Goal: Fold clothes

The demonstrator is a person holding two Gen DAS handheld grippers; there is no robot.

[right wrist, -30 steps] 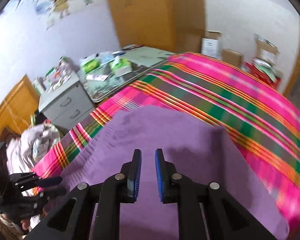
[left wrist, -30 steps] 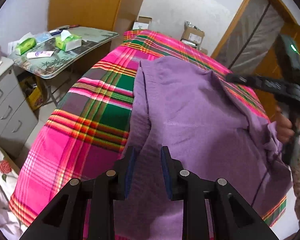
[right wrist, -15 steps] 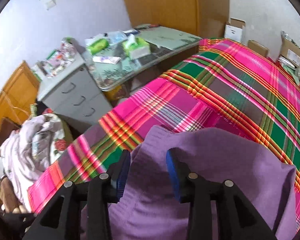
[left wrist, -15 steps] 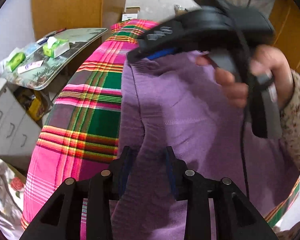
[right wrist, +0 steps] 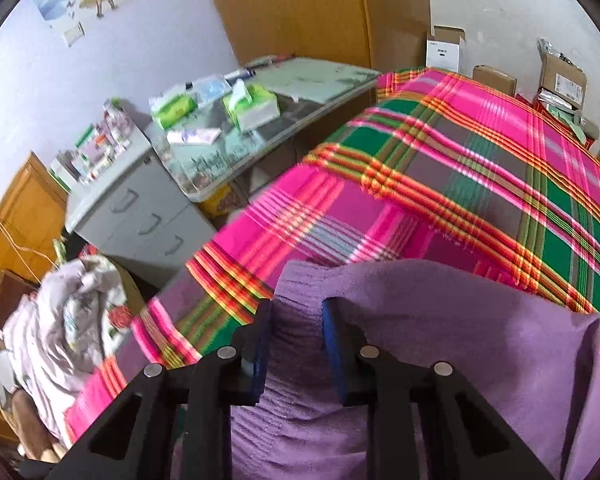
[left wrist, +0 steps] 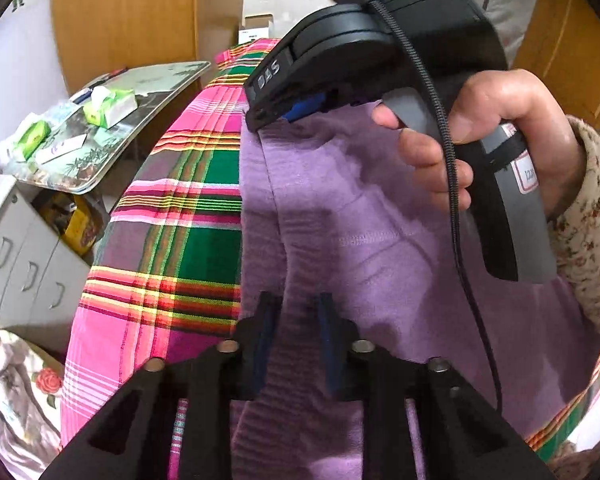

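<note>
A purple garment (left wrist: 364,208) lies spread on the bed's plaid cover (left wrist: 188,208), while the left gripper (left wrist: 296,320) and the right gripper (right wrist: 296,328) each sit with fingers parted around a ribbed edge of it, neither pair visibly pinching

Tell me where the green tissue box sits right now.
The green tissue box sits on the glass-topped side table, upper centre-left in the right wrist view, beside the plaid bed.

Garment (left wrist: 360,216) on bedspread (left wrist: 180,240), side table (right wrist: 300,92) left.
</note>
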